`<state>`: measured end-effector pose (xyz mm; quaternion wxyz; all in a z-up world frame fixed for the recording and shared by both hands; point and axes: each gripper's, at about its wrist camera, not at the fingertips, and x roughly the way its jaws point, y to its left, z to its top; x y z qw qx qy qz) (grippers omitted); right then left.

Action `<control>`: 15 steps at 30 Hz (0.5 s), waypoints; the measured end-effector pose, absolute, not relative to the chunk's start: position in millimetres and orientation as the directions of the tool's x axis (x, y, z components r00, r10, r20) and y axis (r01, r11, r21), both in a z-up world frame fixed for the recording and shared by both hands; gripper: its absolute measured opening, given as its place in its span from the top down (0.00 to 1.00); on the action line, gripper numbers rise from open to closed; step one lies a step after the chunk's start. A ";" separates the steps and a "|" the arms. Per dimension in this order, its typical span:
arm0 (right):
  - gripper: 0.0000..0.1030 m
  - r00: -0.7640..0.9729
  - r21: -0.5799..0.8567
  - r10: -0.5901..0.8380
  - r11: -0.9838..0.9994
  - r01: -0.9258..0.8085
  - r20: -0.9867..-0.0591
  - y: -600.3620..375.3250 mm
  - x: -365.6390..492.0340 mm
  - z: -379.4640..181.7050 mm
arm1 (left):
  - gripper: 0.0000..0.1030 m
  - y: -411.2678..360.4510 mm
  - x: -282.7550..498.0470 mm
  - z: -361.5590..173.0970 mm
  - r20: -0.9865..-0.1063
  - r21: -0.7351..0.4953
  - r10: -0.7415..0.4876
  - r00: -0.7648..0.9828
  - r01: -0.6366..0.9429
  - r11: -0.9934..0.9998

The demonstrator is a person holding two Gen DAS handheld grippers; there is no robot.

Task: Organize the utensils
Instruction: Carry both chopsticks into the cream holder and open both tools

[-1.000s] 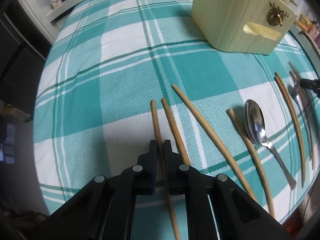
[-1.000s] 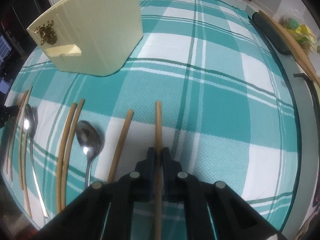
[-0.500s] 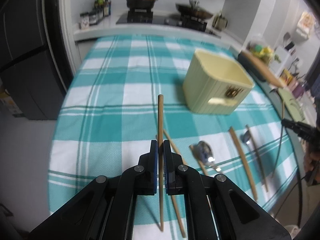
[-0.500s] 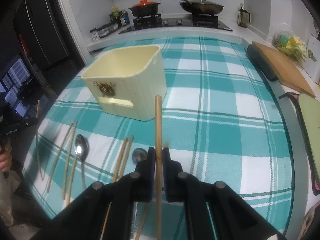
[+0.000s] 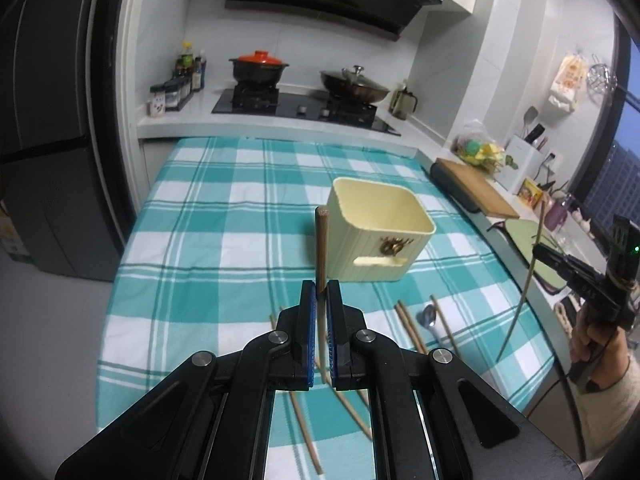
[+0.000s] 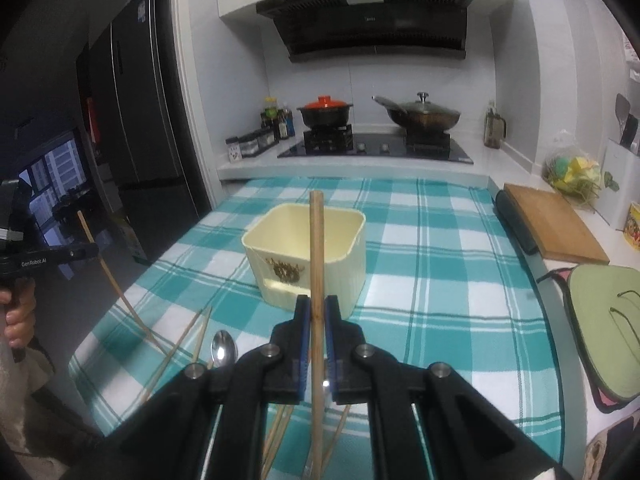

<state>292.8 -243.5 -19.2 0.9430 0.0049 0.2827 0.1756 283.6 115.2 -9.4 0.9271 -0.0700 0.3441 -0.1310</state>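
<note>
While the left gripper (image 5: 321, 296) pinches one chopstick (image 5: 321, 248) upright before the cream bin (image 5: 380, 236), lifted off the checked tablecloth (image 5: 208, 216) since a second ago, right gripper (image 6: 316, 312) likewise clamped on another chopstick (image 6: 316, 260), raised from the near edge, bin mid-table beyond.

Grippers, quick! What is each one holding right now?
Left gripper: closed on a wooden chopstick, lifted above the table.
Right gripper: closed on another wooden chopstick, also lifted.
</note>
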 end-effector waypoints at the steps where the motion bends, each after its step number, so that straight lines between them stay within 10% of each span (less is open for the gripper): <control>1: 0.93 0.789 0.119 0.340 0.938 -0.326 -0.512 -243.7 292.7 -16.1 | 0.97 114.1 284.4 -5.3 -0.615 -0.221 -0.293 0.732 0.197 0.955; 15: 0.93 0.822 0.201 0.416 0.909 -0.365 -0.388 -221.5 351.2 32.6 | 0.97 83.9 342.4 92.9 -0.501 -0.241 -0.361 0.786 0.274 0.931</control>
